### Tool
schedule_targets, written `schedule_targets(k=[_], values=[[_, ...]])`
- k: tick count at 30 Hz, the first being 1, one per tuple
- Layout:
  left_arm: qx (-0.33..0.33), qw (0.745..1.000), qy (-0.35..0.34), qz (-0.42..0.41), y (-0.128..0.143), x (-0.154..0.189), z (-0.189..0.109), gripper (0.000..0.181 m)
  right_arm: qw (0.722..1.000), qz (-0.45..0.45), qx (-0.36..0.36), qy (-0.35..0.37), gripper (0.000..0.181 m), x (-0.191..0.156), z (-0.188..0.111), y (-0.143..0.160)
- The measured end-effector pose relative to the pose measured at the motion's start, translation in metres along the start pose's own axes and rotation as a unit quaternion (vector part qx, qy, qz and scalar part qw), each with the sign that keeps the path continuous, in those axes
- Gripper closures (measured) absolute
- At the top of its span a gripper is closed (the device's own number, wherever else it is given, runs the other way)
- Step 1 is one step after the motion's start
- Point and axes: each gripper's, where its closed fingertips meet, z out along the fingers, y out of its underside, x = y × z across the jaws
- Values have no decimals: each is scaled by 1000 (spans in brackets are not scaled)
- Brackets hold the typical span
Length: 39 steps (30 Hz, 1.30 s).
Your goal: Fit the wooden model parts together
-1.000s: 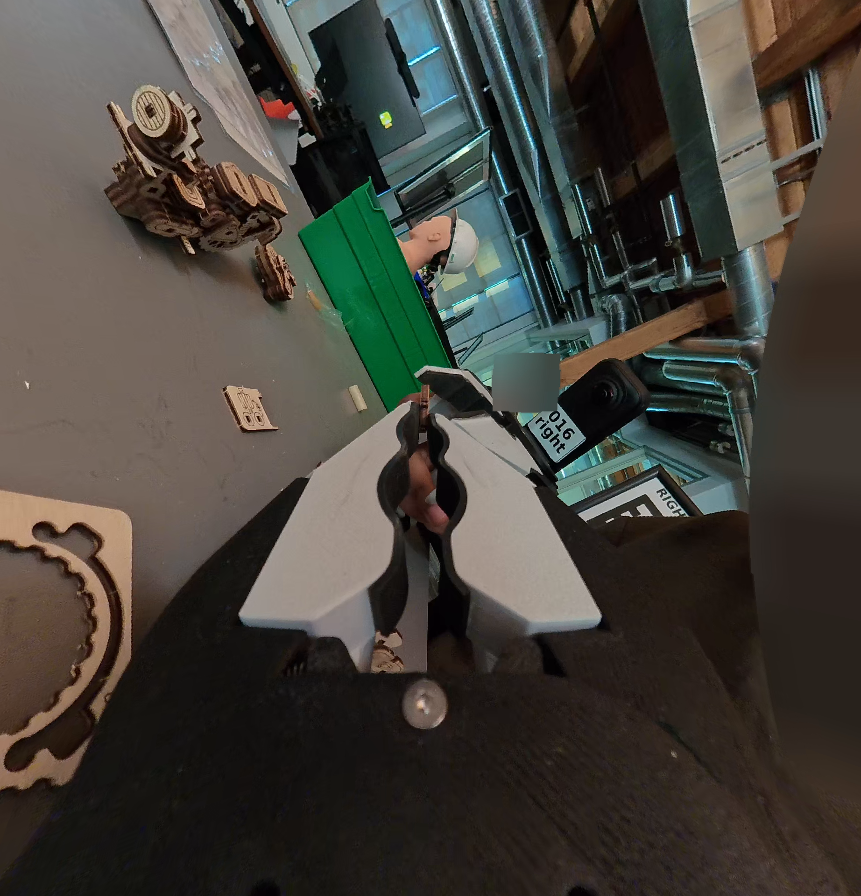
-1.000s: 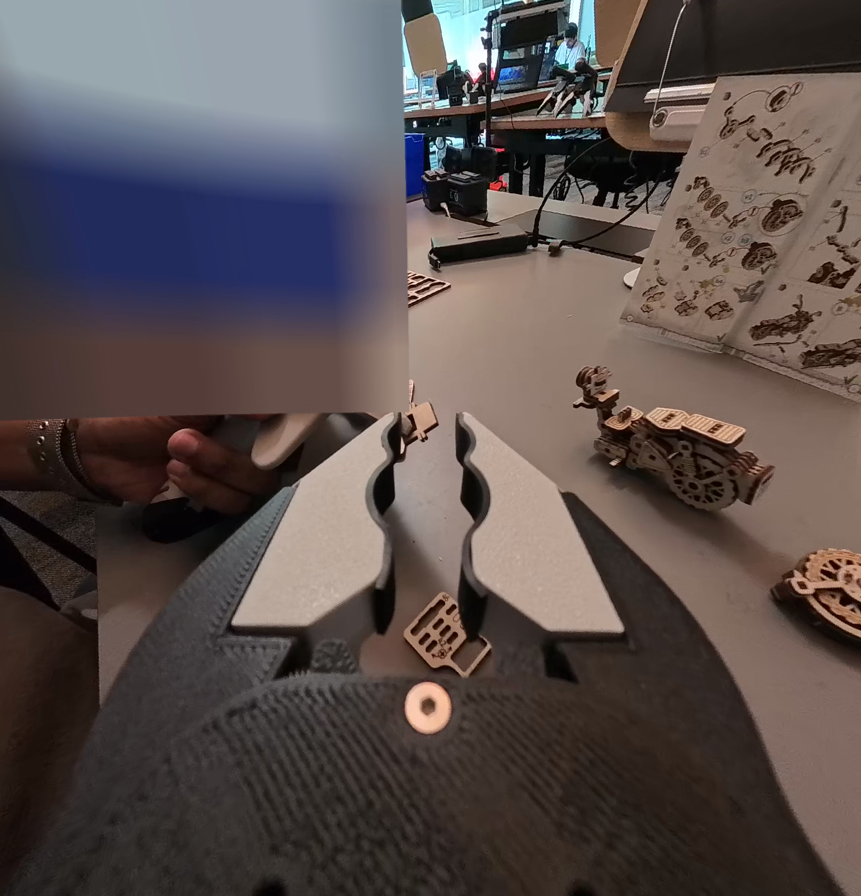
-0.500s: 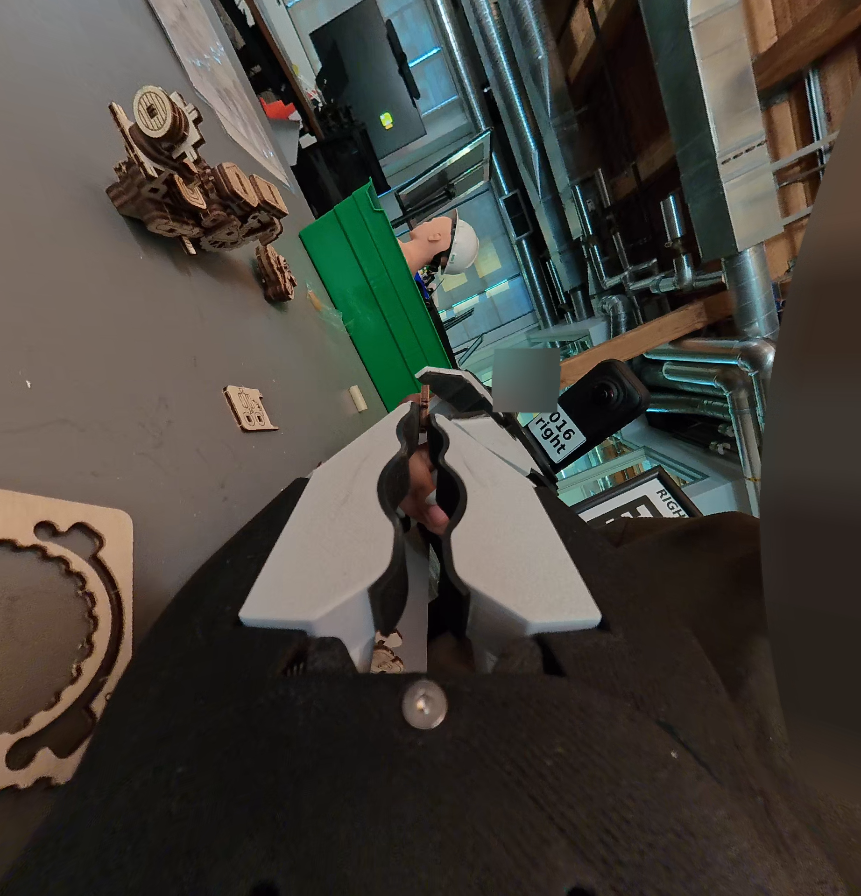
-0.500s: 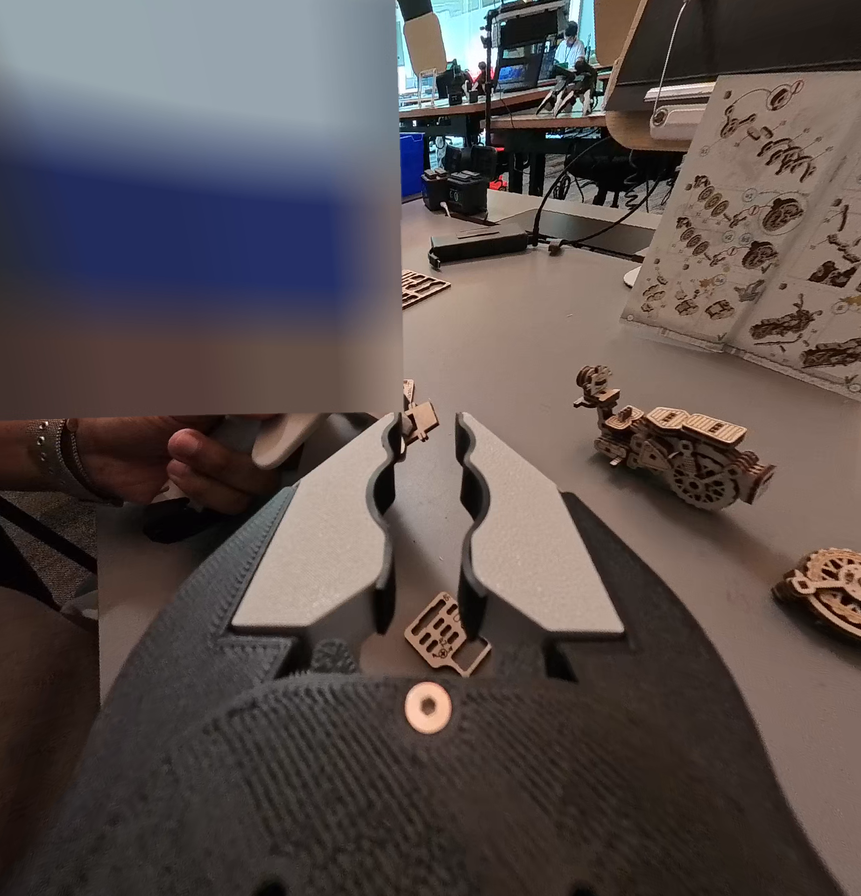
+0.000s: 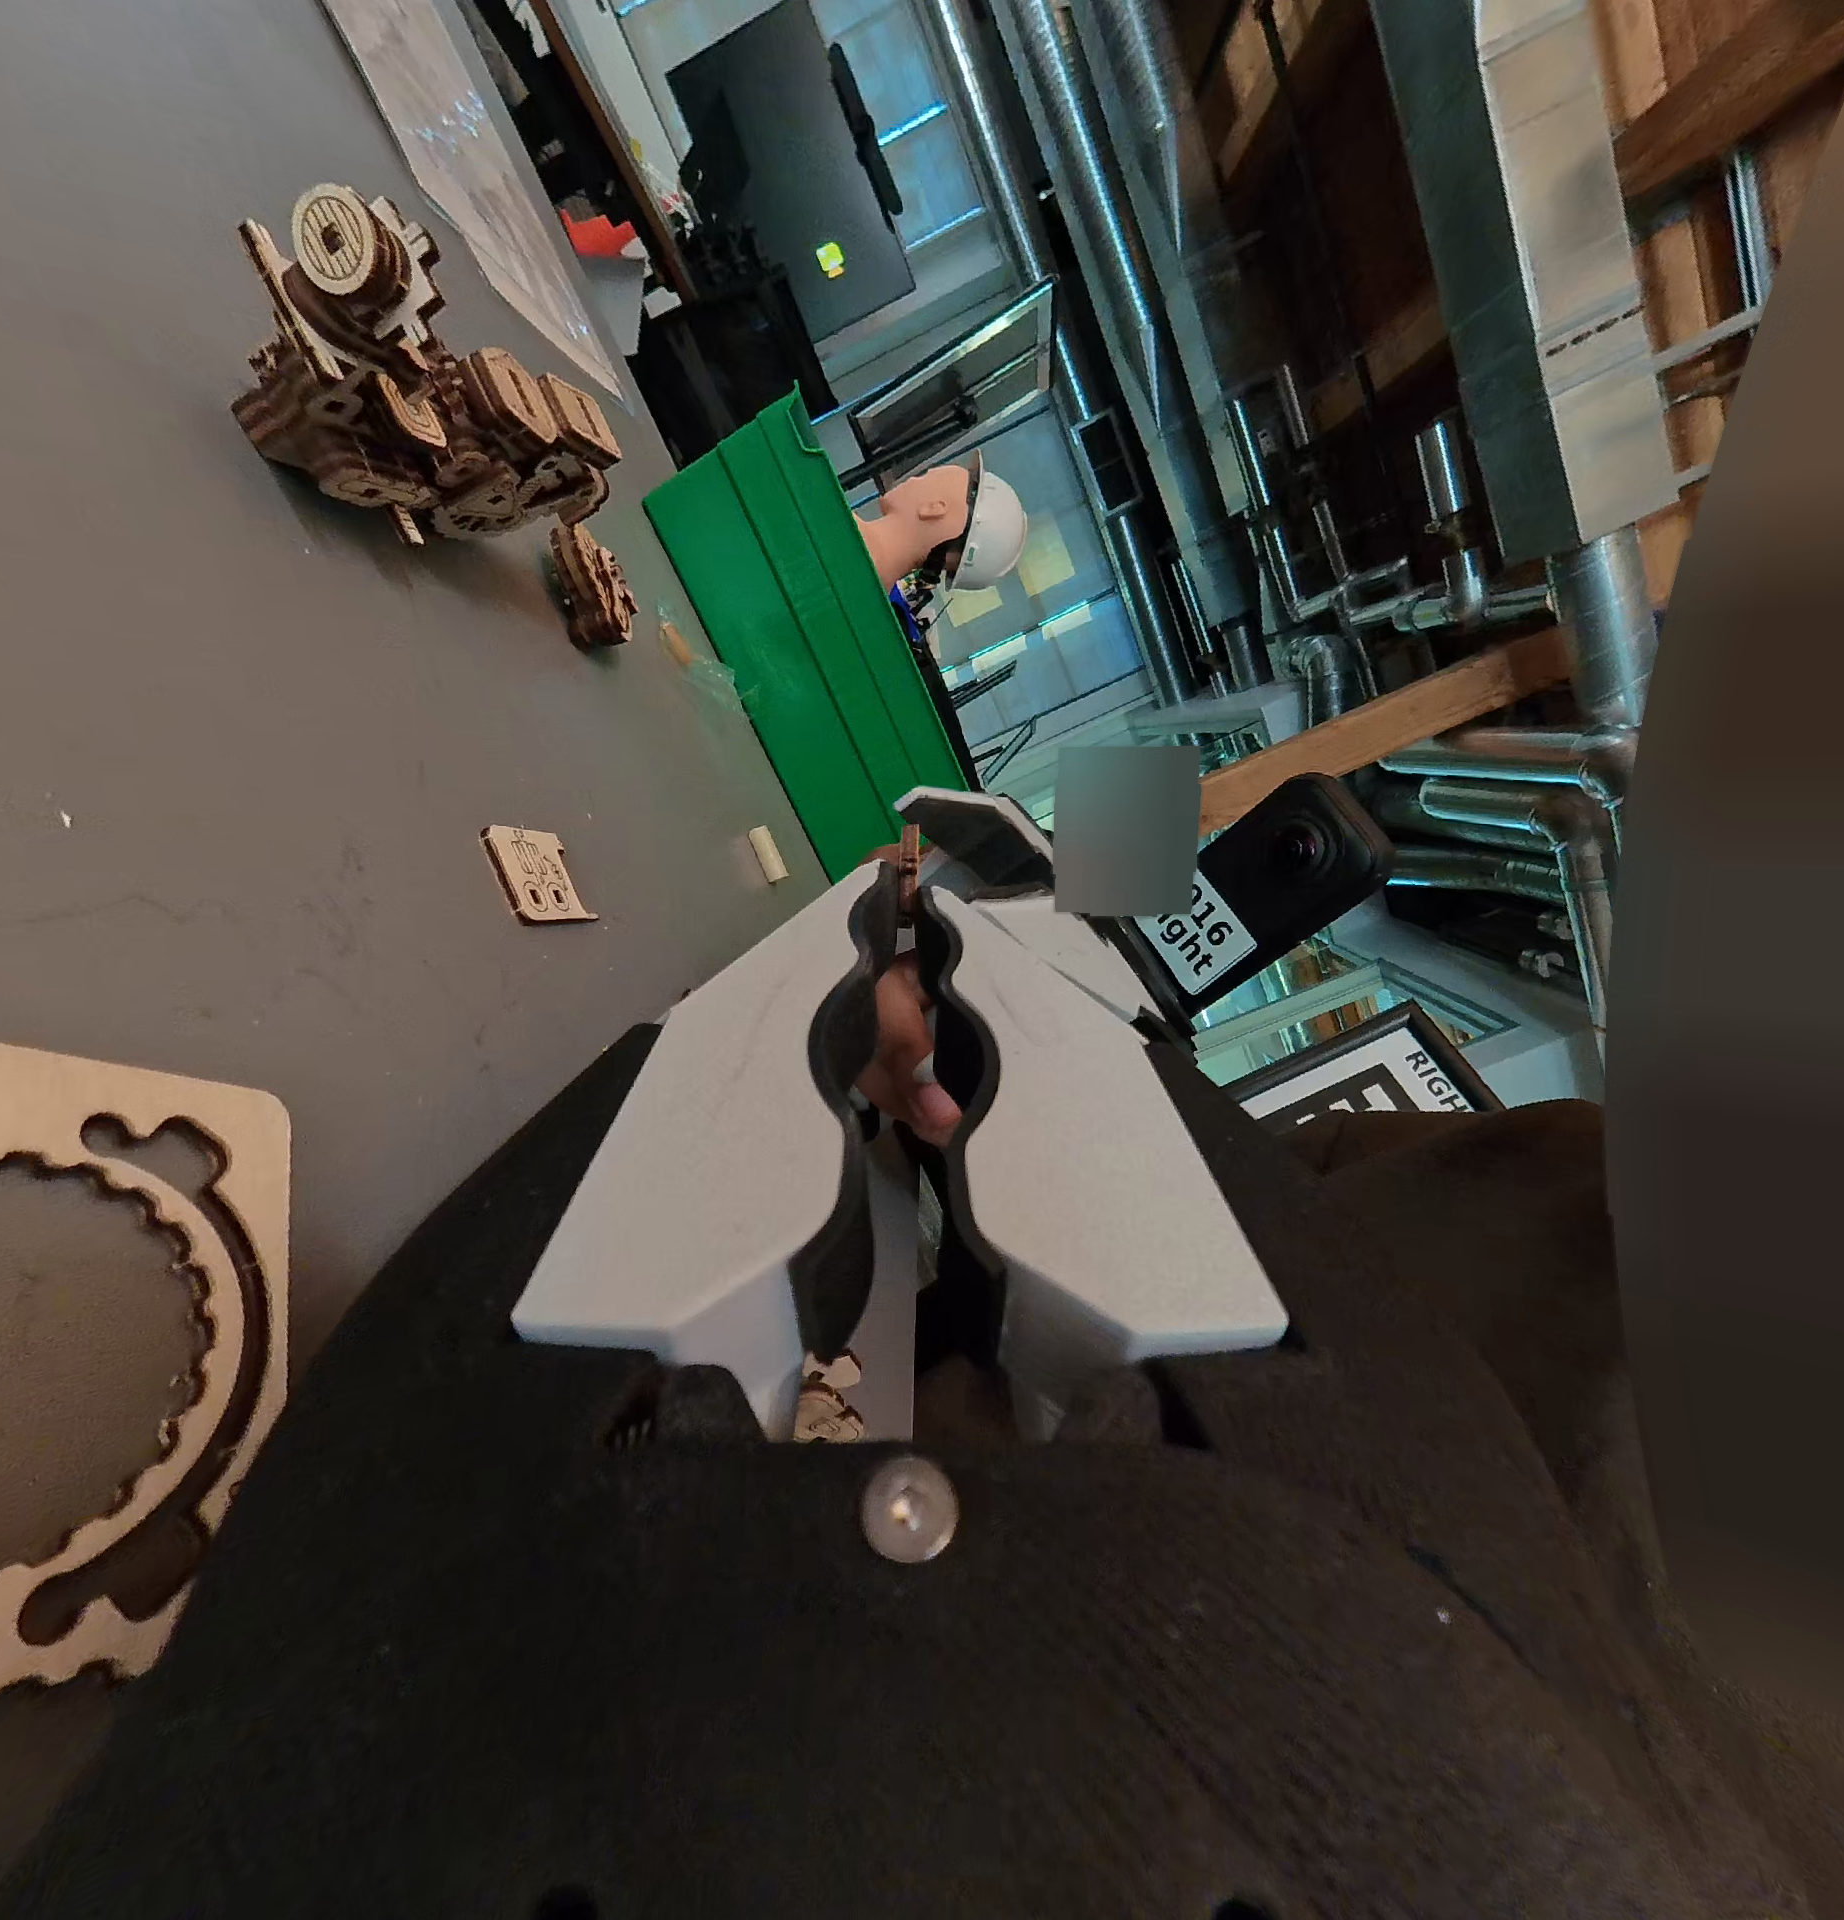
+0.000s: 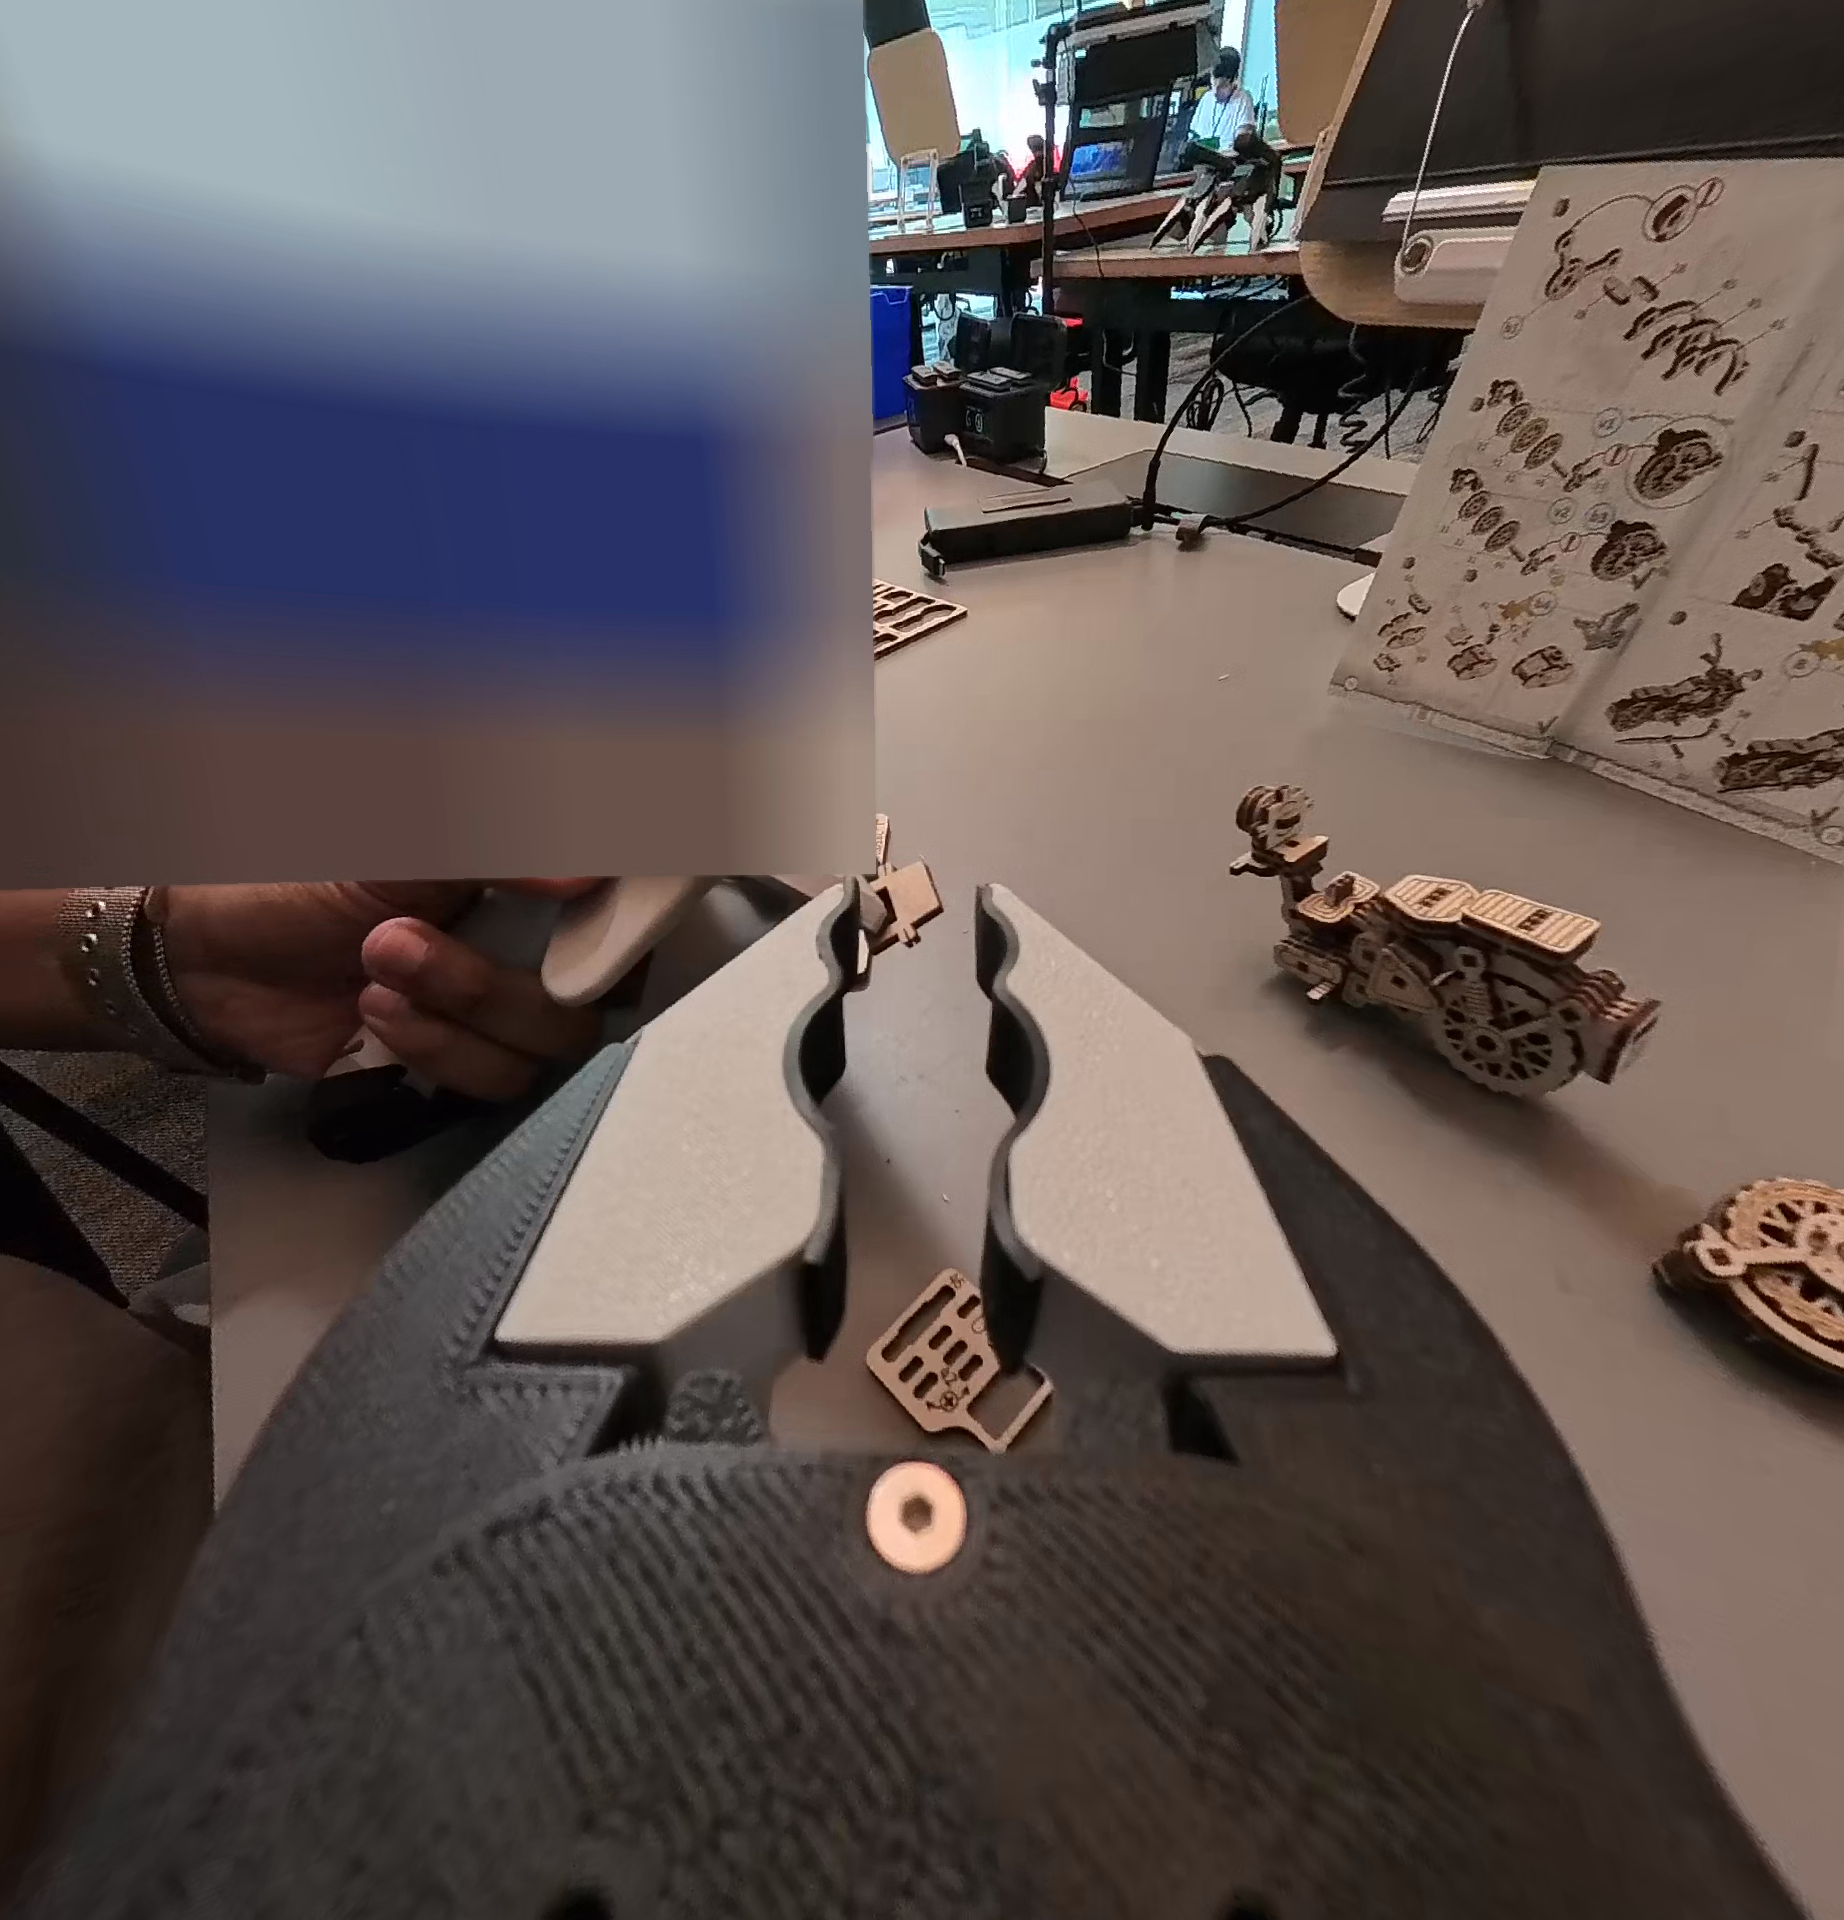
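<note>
Grey bench [image 6: 1157,727] | workshop, ceiling pipes [image 5: 1157,312] | left claw [image 5: 905,899] pinching small wooden part [image 5: 907,862] | right claw [image 6: 918,914] parted, empty | motorcycle model [image 6: 1437,987]

1 motorcycle model [image 6: 1437,987], 1 wheel [image 6: 1791,1283], 1 instruction sheet [image 6: 1666,499], 2 tools [image 6: 913,904] [image 5: 905,899].

The left gripper [image 5: 905,902] has its jaws pressed together on a small dark wooden piece [image 5: 907,852] that juts past the tips. Beyond them the right gripper [image 5: 975,831] shows with its black camera [image 5: 1297,857]. On the grey table [image 5: 170,727] lie a partly built wooden model [image 5: 419,416], a small wooden wheel [image 5: 594,587] just beside it, a flat slotted part [image 5: 537,875] and a punched-out wooden sheet [image 5: 118,1330]. A green bin [image 5: 793,644] stands at the table's far edge.
</note>
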Motion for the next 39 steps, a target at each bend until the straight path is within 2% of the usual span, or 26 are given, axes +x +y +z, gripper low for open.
schedule_targets(k=[6, 10, 15, 18, 22, 27, 33, 39], values=[[0, 1000, 2, -1, 0, 1, 0, 181, 999, -15, 47, 2, 172, 3, -10, -17], [-3, 1000, 5, -4, 1, 1, 0, 181, 1000, 11, 27, -5, 171, 6, -7, -10], [-25, 1000, 6, -5, 9, 2, 3, 181, 1000, 7, -2, 27, 172, 17, -4, 1], [-46, 999, 3, 6, 16, 3, 6, 181, 1000, 2, -11, 16, 169, 12, -2, 4], [-52, 998, -7, 20, 17, 2, 6, 181, 1000, 5, -16, 10, 173, 10, -1, 6], [-51, 998, -16, 31, 15, 0, 5, 181, 998, 58, -12, -14, 169, 13, -4, 4], [-89, 986, -55, 127, 25, 0, 8, 181, 978, 189, -26, -82, 156, 8, -3, 8], [-84, 986, -64, 126, 22, -3, 6, 181, 972, 215, -61, -76, 154, 12, -1, 21]])
